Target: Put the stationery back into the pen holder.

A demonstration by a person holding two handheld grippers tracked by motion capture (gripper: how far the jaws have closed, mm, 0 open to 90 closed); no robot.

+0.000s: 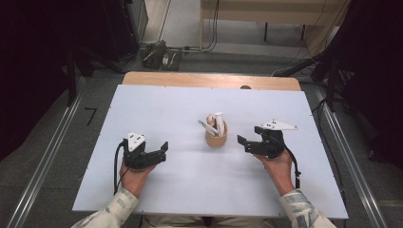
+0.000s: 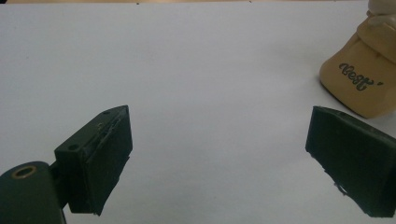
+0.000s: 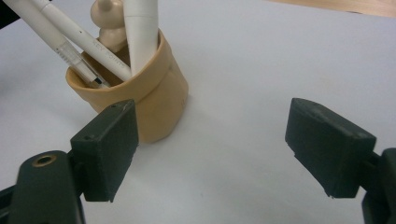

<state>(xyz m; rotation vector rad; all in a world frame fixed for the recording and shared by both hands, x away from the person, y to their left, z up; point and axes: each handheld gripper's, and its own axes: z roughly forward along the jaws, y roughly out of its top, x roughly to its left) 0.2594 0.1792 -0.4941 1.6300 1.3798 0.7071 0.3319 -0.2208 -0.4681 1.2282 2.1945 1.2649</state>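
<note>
A tan cup (image 1: 216,138) stands near the middle of the white table (image 1: 180,185). It holds two thin white pens (image 3: 65,39), a thick white marker (image 3: 141,32) and a pale wooden knobbed piece (image 3: 108,25). My left gripper (image 1: 147,148) rests low on the table to the cup's left, open and holding nothing. In the left gripper view its jaws (image 2: 219,130) stand wide apart, with the cup (image 2: 362,84) at the right edge. My right gripper (image 1: 250,136) sits just right of the cup, open and holding nothing. The cup (image 3: 156,95) is beside the left jaw of the right gripper (image 3: 212,126).
A wooden strip (image 1: 209,80) runs along the table's far edge. Beyond it lie cables and a power strip (image 1: 159,54) on the grey floor. Dark stands flank both sides, and metal rails (image 1: 43,166) run along the floor.
</note>
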